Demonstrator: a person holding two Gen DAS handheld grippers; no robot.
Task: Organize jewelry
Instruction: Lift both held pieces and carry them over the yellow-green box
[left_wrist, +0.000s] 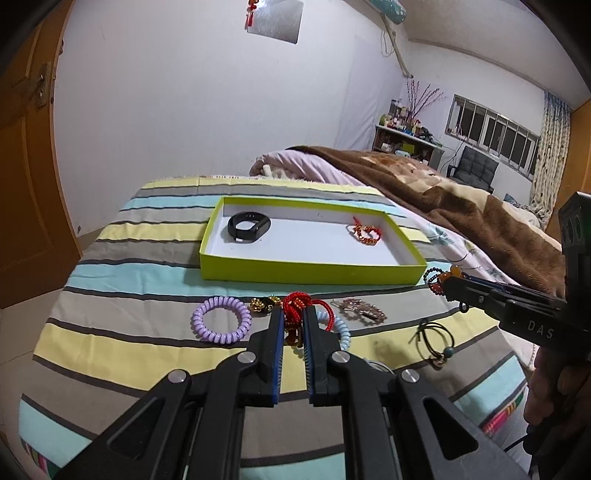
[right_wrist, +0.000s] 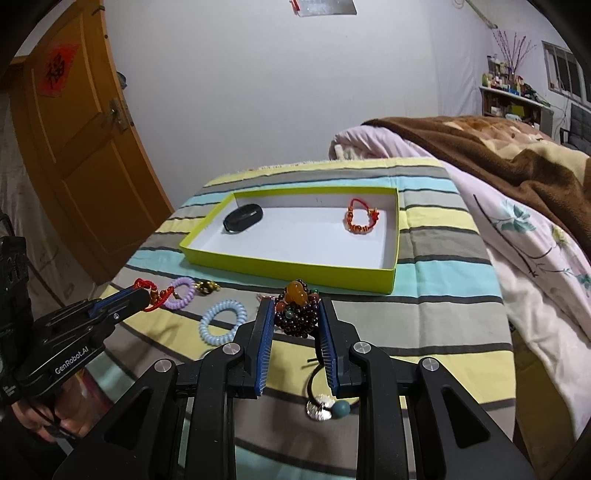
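Note:
A green tray (left_wrist: 310, 272) (right_wrist: 280, 275) with a white floor lies on the striped bedspread. It holds a black fitness band (left_wrist: 248, 226) (right_wrist: 242, 218) at the left and a red-orange bracelet (left_wrist: 364, 233) (right_wrist: 362, 219) at the right. My left gripper (left_wrist: 293, 314) (right_wrist: 147, 295) is shut on a red cord bracelet (left_wrist: 297, 306) (right_wrist: 153, 293), held above the cloth. My right gripper (right_wrist: 296, 314) (left_wrist: 448, 282) is shut on a dark beaded bracelet with an amber charm (right_wrist: 297, 308) (left_wrist: 437, 277), in front of the tray's near right corner.
On the cloth in front of the tray lie a purple coil hair tie (left_wrist: 221, 319) (right_wrist: 181, 291), a light blue coil tie (right_wrist: 222, 321) (left_wrist: 341, 328), a gold trinket (left_wrist: 262, 304) (right_wrist: 207, 286), a rose-gold hair clip (left_wrist: 360, 310) and a black elastic with a teal bead (left_wrist: 434, 341) (right_wrist: 332, 402). A brown blanket (left_wrist: 461, 206) lies to the right.

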